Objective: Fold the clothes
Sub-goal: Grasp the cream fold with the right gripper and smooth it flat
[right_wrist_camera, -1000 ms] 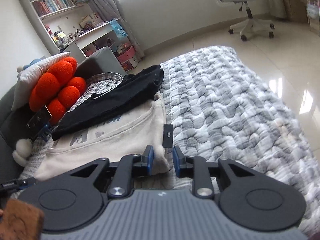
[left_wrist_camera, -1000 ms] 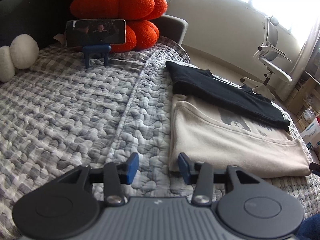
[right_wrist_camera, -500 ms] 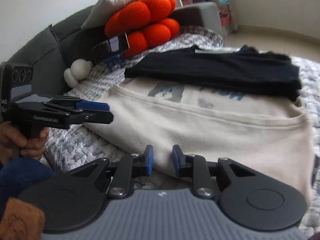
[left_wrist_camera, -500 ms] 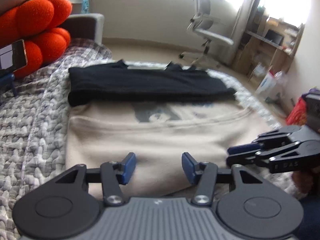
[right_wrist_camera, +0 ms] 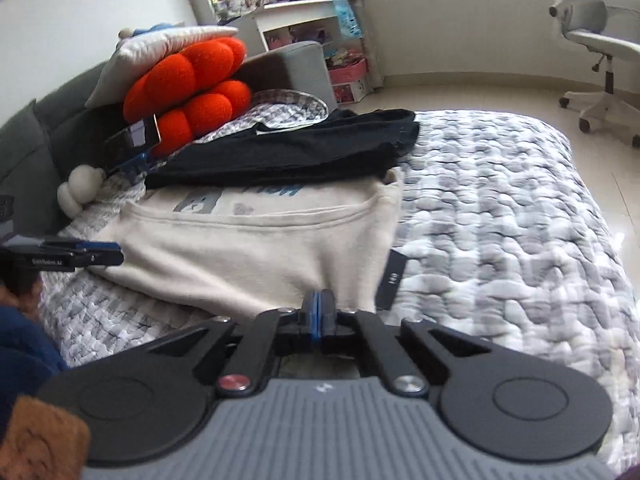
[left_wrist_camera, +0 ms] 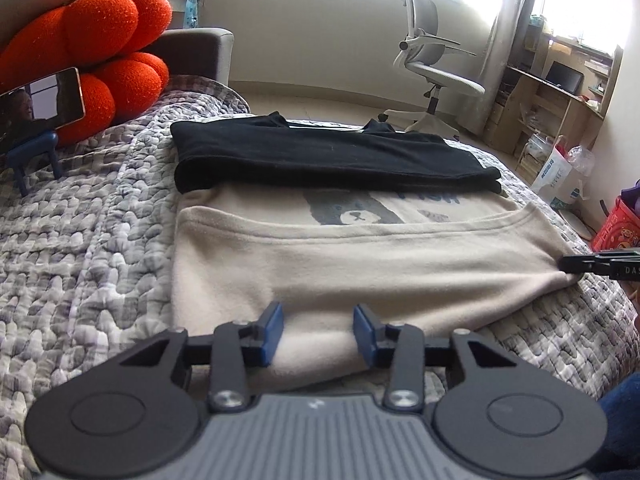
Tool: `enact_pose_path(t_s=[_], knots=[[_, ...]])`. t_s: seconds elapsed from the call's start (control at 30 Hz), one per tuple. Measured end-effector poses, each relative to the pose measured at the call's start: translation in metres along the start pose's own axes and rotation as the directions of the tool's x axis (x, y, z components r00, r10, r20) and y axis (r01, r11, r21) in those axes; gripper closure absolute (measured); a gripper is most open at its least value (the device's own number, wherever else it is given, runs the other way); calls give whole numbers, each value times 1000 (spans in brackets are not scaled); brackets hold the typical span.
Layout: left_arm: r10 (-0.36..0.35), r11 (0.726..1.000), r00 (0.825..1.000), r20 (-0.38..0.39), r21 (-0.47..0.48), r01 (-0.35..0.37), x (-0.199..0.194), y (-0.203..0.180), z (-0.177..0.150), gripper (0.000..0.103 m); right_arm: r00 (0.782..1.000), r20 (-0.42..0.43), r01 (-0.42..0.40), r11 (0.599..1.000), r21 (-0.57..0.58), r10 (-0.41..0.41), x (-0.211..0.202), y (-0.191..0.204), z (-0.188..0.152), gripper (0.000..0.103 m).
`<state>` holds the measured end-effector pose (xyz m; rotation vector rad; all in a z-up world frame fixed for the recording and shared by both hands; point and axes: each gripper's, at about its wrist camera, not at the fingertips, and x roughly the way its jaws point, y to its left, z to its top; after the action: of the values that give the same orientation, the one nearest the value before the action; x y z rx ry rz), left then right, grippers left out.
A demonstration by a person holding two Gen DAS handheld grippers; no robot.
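Right wrist: beige shirt on quilt

Grey-white quilted bedspread fills the lower left. Orange knot cushion upper left, phone on a blue stand in front of it. White office chair upper right. Cluttered shelves far right, contents unclear.

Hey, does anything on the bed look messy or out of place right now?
Mostly tidy. The black garment lies folded across the top of the beige shirt, hiding part of its bear print. One oddity: a dark tag sticks out from the shirt's edge onto the quilt.
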<state>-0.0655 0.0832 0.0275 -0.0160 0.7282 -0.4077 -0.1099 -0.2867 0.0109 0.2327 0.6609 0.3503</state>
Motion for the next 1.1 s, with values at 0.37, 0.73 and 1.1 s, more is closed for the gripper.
enact_pose_path(t_s=[0.37,0.73,1.1], knots=[[-31,999,999,21,18,31,-3,-7,11,52,999,42,-7,989,-145,13,3,50,6,86],[-21,1000,999,25,-12,21,10,8,16,52,989,-2,143,955,-260,-149,41,51,20,97],[56,980,996,75,-195,-41,2,60,34,47,979,47,204,951,-234,-199,57,41,39,82]])
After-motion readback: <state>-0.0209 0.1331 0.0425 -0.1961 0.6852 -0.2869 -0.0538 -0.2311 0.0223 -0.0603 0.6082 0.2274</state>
